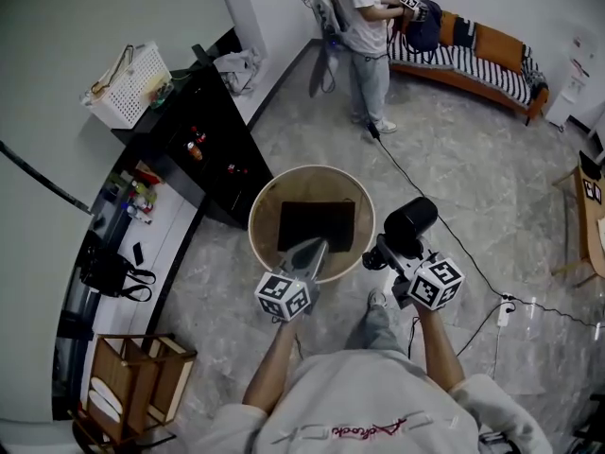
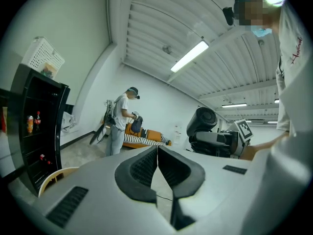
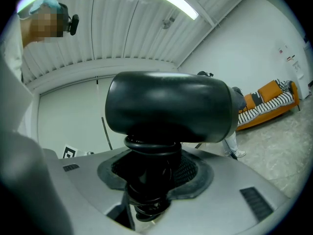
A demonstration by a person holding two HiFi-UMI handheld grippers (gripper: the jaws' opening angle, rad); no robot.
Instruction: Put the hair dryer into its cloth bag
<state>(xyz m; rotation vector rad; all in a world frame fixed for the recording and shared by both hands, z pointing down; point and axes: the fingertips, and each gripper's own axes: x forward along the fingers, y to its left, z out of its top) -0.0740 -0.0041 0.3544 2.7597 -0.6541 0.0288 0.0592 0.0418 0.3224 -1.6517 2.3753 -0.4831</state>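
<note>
I judge this as the approach step: the hair dryer (image 1: 408,223) is in my grasp but not yet anywhere near inside the cloth bag (image 1: 317,225), which lies flat and dark on the round surface (image 1: 261,195) at the middle of the head view. My right fingers (image 3: 194,173) are clamped on the dryer's handle, with the coiled cord (image 3: 152,148) wound round that handle just above the pads and the fat black barrel filling the middle of the right gripper view. My left fingers (image 2: 142,170) are pressed together with nothing between them; in the head view they (image 1: 307,256) hover over the near edge of the bag, apart from it as far as I can tell. The bag looks unopened, and I cannot make out which edge is its mouth. So the next move, as I see it, calls for parting the left fingers, pinching one layer of cloth at the mouth and lifting it, so the right hand can feed the dryer in. Both my forearms reach forward from the bottom of the frame, side by side, both tools pointing level, the right one just right of the surface's rim.
</note>
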